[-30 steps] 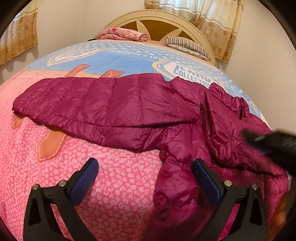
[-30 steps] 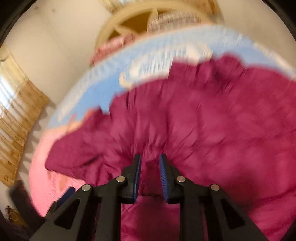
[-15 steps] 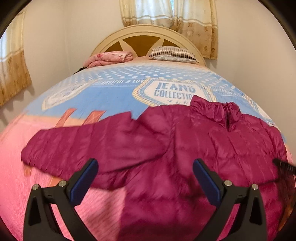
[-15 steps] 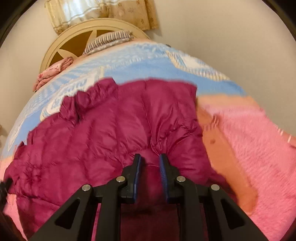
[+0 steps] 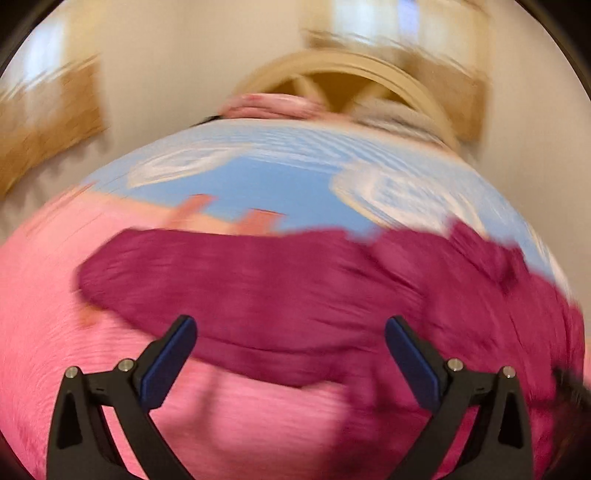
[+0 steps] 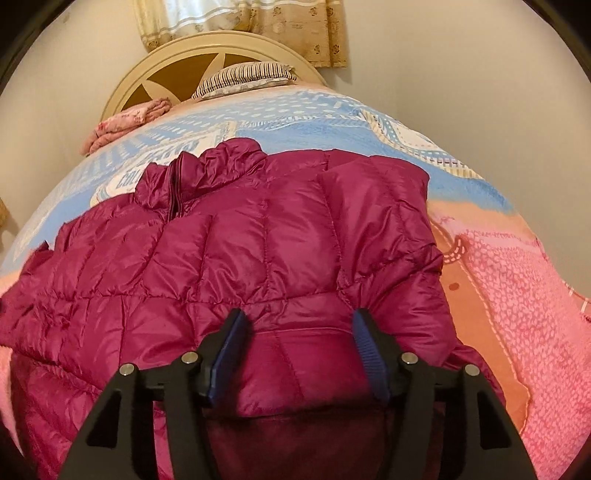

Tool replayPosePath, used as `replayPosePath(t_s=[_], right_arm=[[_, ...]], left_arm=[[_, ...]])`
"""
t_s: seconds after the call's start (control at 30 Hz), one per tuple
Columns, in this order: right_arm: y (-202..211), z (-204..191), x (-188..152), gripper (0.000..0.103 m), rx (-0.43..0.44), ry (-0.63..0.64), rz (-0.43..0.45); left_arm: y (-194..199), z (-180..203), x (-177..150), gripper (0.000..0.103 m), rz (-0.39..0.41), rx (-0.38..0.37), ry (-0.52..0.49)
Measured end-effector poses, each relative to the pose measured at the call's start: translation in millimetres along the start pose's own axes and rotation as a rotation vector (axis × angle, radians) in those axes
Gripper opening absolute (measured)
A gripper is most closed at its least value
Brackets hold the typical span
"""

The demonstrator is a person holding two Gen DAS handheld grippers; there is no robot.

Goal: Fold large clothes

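While the right gripper (image 6: pixel 297 354) is opening, its jaws stand partway apart with a bulge of the magenta puffer jacket (image 6: pixel 236 258) between them; the pads look clear of the fabric, so the cloth appears released. Left gripper (image 5: pixel 290 360) is spread wide, holding nothing, above the jacket's outstretched sleeve (image 5: pixel 207 280) in a heavily blurred view. Jacket lies flat across the near half of the bed (image 6: pixel 517 306), collar (image 6: pixel 207 166) toward the headboard (image 6: pixel 221 48), one sleeve already folded in over the body on the right-hand side of the right wrist view. Risks, judged: slick, springy down fill may let the folded sleeve creep back open once unweighted; a shallow pinch on the other sleeve could slip off the nylon, or drag the whole jacket and skew the fold; the soft bedding gives little to press against. Count: one jacket, two grippers, one striped pillow (image 6: pixel 245 75), one pink folded bundle (image 6: pixel 125 122) by the headboard, one headboard, curtains (image 6: pixel 243 26) on the wall.
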State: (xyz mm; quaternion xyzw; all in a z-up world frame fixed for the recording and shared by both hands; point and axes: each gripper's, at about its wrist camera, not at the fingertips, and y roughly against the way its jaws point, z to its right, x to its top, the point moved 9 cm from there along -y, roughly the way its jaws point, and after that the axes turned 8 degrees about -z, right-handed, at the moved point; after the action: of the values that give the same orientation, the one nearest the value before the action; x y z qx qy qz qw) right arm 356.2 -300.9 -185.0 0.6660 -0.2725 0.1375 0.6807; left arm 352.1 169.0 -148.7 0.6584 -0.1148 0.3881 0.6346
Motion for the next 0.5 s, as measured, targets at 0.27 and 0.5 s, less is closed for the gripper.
replayPosePath(t_s=[0.27, 0.5], right_arm=[[-2, -2, -1, 0.063, -0.008, 0.007, -0.002], [-3, -3, -1, 0.064, -0.019, 0.015, -0.004]], left_arm=[[-49, -167, 34, 0.103, -0.035, 0.203, 0.404], [-108, -179, 39, 0.07, -0.166, 0.163, 0.416]])
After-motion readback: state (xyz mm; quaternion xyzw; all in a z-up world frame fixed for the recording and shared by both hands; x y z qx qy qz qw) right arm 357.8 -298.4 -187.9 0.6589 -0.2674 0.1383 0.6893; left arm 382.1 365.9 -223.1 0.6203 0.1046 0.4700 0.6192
